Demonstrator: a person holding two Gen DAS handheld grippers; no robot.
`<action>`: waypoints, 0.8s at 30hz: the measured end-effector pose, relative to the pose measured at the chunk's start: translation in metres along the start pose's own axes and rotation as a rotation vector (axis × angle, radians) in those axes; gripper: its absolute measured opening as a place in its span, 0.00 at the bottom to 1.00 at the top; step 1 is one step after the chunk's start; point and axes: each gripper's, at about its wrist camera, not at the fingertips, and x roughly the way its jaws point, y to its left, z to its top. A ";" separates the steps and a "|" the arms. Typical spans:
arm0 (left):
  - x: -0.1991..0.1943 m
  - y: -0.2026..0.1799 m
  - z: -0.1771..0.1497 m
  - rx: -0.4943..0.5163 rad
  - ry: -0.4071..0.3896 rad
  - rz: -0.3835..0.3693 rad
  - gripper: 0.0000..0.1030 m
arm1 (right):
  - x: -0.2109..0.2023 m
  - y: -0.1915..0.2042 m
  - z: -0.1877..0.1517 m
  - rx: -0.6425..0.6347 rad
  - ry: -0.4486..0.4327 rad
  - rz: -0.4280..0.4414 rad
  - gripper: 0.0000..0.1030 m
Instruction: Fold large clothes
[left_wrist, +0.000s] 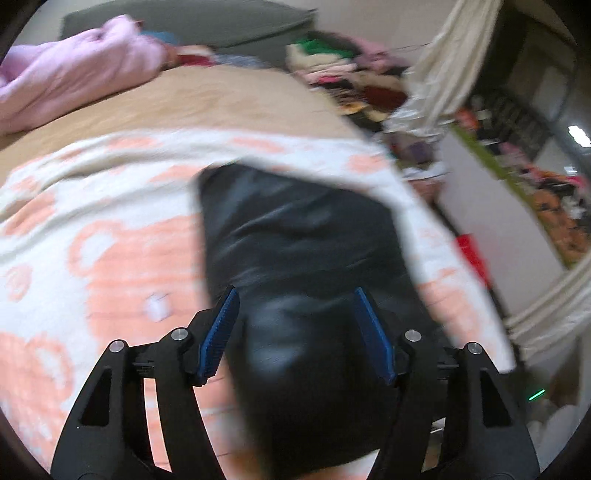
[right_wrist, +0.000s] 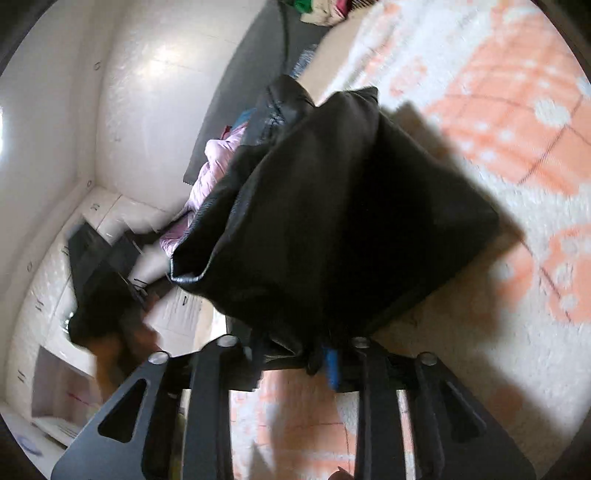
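A black leather-like garment lies on a white blanket with orange bears. My left gripper is open, its blue pads on either side of the garment's near part, not closed on it. In the right wrist view my right gripper is shut on an edge of the same black garment and holds it lifted above the blanket, with a fold hanging open to the left. The picture is blurred by motion.
A pink padded jacket lies at the far left of the bed and also shows in the right wrist view. A pile of mixed clothes sits at the far end. White curtains and cluttered shelves are on the right.
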 end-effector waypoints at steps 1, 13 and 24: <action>0.004 0.009 -0.007 -0.007 0.020 0.001 0.54 | 0.000 0.000 0.001 0.002 0.004 -0.017 0.48; 0.014 0.011 -0.031 0.019 0.038 -0.051 0.58 | 0.016 0.054 0.092 -0.030 0.067 -0.199 0.92; 0.011 0.012 -0.028 0.039 0.038 -0.043 0.59 | 0.078 0.131 0.099 -0.621 0.179 -0.381 0.11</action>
